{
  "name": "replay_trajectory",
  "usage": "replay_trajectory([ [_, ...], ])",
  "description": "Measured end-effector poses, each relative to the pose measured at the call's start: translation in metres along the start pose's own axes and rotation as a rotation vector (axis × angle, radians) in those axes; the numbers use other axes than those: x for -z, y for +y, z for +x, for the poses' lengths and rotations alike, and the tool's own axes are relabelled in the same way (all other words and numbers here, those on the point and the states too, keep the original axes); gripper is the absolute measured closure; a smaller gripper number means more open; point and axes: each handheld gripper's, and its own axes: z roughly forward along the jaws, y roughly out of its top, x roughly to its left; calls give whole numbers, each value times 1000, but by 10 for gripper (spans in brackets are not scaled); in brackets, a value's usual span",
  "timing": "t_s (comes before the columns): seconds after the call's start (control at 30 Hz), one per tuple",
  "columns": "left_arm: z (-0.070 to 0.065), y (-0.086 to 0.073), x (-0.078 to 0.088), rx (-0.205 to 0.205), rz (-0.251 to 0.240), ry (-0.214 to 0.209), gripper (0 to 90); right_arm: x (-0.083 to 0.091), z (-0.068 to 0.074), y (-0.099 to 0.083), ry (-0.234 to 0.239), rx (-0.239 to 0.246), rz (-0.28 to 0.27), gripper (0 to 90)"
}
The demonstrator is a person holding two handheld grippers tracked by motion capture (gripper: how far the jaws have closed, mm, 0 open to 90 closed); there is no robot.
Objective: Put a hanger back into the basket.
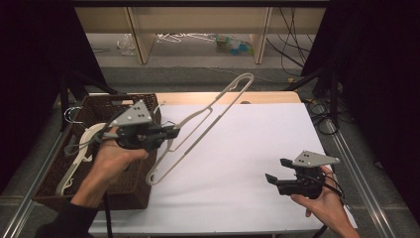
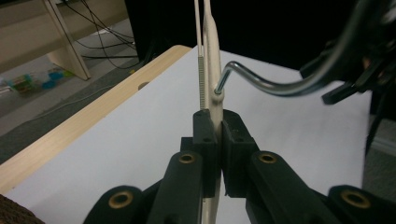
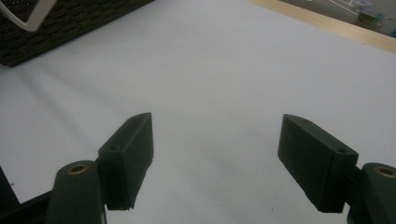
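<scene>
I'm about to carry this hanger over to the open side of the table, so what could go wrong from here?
1. The left gripper pinches the white hanger only on its thin edge near the metal hook; the long frame could swivel or slip.
2. Its lower corner hangs close to the wicker basket and could snag the rim.
3. The right gripper waits open, low over the white table cover, possibly in the swing path.

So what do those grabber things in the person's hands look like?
Each one is black, with two chunky black jaws. The left gripper and the right gripper both wear a grey three-cornered plate on top, dotted with small holes. Brass-coloured rings sit in the jaw arms. A black cable trails from the left one. The person's left arm has a dark sleeve.
</scene>
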Motion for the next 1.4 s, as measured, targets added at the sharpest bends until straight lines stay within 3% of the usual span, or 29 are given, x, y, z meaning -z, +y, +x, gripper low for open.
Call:
replay_trajectory([
  [0.13, 5, 12, 25, 53, -67, -24, 854, -2, 0, -2, 7, 13, 10, 279],
  [0.27, 6, 27, 49, 56, -97, -36, 854, -3, 0, -4, 3, 12, 16, 279],
  [0.4, 11, 36, 69, 61, -102, -10, 854, -2, 1, -5, 1, 11, 9, 279],
  [0.57, 24, 35, 90, 49, -74, 55, 854, -2, 2, -6, 9, 17, 12, 279],
  [0.67, 37, 32, 104, 53, -96, 101, 854, -2, 4, -7, 7, 10, 18, 279],
  [0.83, 58, 19, 119, 57, -78, 174, 854, -3, 3, -8, 8, 18, 16, 279],
  [0.9, 71, 11, 124, -10, -41, 208, 854, -2, 3, -8, 11, 11, 17, 279],
  [0.93, 74, 6, 124, 21, -34, 195, 854, -2, 3, -9, 7, 12, 18, 279],
  [0.97, 85, 3, 125, -90, -8, 180, 854, -2, 3, -9, 8, 10, 19, 279],
  [1.0, 92, 0, 129, -162, 28, 204, 854, -3, 3, -9, 10, 13, 18, 279],
  [1.03, 81, -10, 125, 57, -16, 241, 854, -3, 3, -9, 12, 17, 22, 279],
  [1.4, 110, -59, 131, 84, 95, 302, 854, -2, 3, -11, 13, 20, 17, 279],
])
